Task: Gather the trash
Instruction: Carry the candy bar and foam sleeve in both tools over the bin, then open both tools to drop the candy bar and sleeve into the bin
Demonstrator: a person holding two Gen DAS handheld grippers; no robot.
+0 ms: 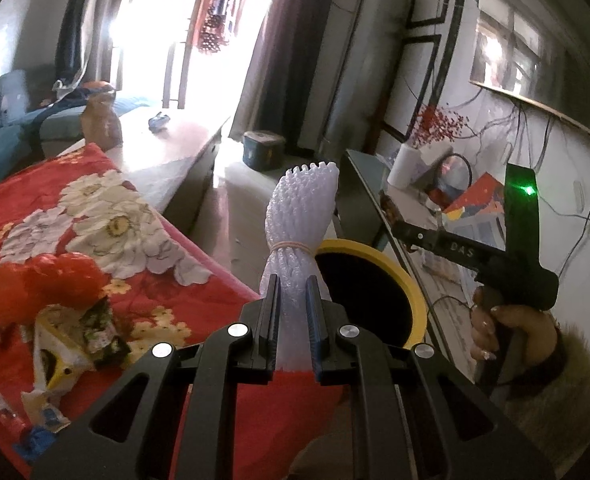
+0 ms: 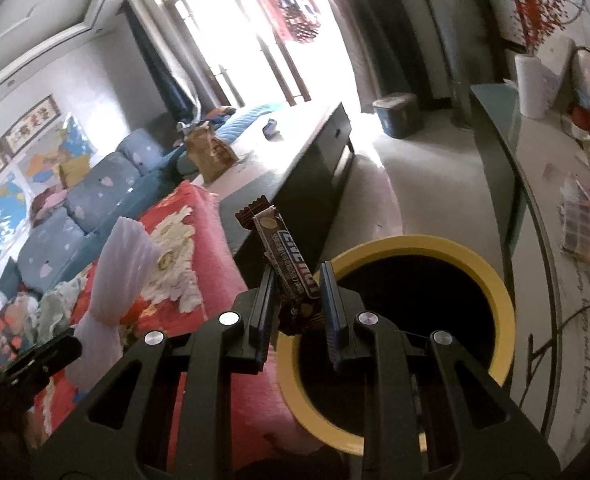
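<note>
My left gripper [image 1: 294, 294] is shut on a white foam net sleeve [image 1: 301, 216] tied with a rubber band, held upright beside the yellow-rimmed bin [image 1: 391, 268]. The sleeve also shows in the right wrist view [image 2: 123, 264]. My right gripper [image 2: 297, 286] is shut on a brown snack-bar wrapper [image 2: 285, 264] and holds it over the left rim of the bin [image 2: 495, 280], whose inside is dark. The right gripper's handle and the hand on it [image 1: 507, 280] show at the right of the left wrist view, past the bin.
A red floral blanket [image 1: 95, 216] lies at the left with several wrappers [image 1: 63, 344] and a red plastic bag [image 1: 51, 280] on it. A long low table [image 2: 307, 152] with a brown paper bag [image 2: 209, 152] runs behind. A glass-topped cabinet [image 2: 543, 200] stands right of the bin.
</note>
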